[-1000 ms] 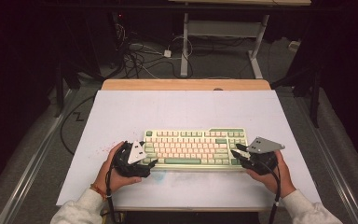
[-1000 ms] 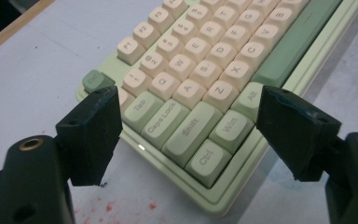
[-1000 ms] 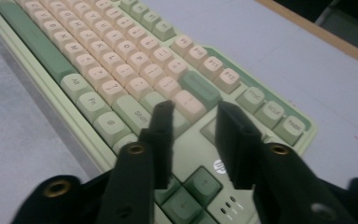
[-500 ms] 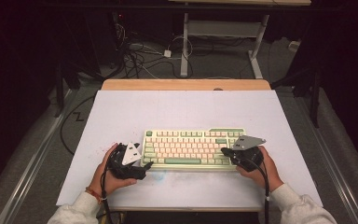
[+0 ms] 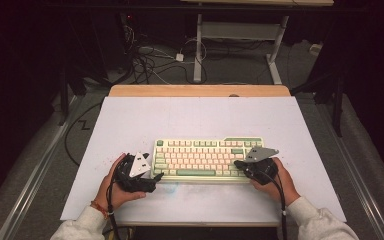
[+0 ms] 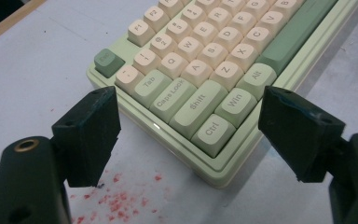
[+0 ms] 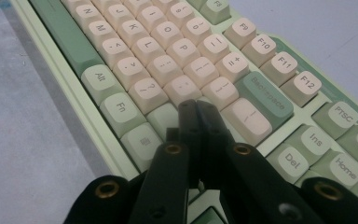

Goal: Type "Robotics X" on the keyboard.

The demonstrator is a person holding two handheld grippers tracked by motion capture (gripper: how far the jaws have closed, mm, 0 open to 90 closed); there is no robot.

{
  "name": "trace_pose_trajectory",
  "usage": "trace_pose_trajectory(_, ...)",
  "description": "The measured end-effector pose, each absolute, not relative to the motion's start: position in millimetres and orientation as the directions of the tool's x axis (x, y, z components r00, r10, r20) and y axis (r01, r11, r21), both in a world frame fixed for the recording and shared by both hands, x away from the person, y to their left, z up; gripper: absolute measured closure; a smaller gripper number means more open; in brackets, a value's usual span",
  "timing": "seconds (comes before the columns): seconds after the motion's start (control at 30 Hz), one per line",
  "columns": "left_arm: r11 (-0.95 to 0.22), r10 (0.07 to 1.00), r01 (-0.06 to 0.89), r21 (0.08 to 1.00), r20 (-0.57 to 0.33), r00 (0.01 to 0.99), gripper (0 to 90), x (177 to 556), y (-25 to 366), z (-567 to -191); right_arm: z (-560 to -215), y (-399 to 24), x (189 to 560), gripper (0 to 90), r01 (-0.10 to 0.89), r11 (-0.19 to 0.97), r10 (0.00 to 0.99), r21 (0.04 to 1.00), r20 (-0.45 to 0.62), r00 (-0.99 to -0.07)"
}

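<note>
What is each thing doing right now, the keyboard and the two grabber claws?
keyboard: lying flat on the white table, keys facing up.
left gripper: jaws wide open around the keyboard's Ctrl corner, not pressing on it.
right gripper: jaws shut together, nothing between them, tips over the keys beside Backspace.

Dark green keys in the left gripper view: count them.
2. The small Esc key sits at the keyboard's far-left corner, above the Tab column. The long spacebar runs along the near edge, past Alt. More may lie beyond the frame.
</note>
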State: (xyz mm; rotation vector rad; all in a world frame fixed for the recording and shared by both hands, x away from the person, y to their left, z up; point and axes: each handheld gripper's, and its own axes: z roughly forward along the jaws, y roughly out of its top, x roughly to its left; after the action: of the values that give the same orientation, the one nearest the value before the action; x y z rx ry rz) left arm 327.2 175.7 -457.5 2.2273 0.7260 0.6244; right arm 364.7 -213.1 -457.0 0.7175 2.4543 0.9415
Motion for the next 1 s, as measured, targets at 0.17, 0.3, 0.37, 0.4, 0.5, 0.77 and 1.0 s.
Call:
trace_pose_trajectory(0.17,-0.562,0.673,0.327,0.76,0.19,0.715,24.1,327.1,178.4,-448.8,-457.8,-213.3,364.2,90.0,0.313,0.634,0.597,0.707,-0.189,-0.78)
trace_pose_trajectory(0.3,-0.554,0.682,0.339,0.76,0.181,0.709,40.5,327.9,179.4,-442.5,-458.2,-213.6,363.7,90.0,0.311,0.633,0.597,0.709,-0.192,-0.779)
trace_pose_trajectory(0.37,-0.543,0.675,0.354,0.762,0.145,0.723,55.4,328.7,180.8,-440.0,-458.3,-213.4,363.1,90.0,0.312,0.634,0.598,0.708,-0.193,-0.778)
trace_pose_trajectory(0.4,-0.54,0.674,0.357,0.762,0.137,0.726,61.1,329.2,181.5,-438.4,-458.4,-213.1,362.7,90.0,0.312,0.634,0.599,0.708,-0.194,-0.777)
trace_pose_trajectory(0.5,-0.541,0.667,0.359,0.761,0.127,0.735,75.2,330.0,182.7,-434.5,-458.2,-212.8,362.3,90.0,0.308,0.638,0.599,0.706,-0.202,-0.775)
trace_pose_trajectory(0.77,-0.559,0.624,0.367,0.743,0.085,0.777,87.5,338.2,173.9,-428.4,-458.7,-213.2,362.0,90.0,0.32,0.627,0.609,0.71,-0.19,-0.77)
trace_pose_trajectory(1.0,-0.594,0.61,0.375,0.711,0.095,0.787,87.5,348.2,156.0,-426.3,-459.4,-212.6,361.3,90.0,0.313,0.627,0.61,0.713,-0.2,-0.767)
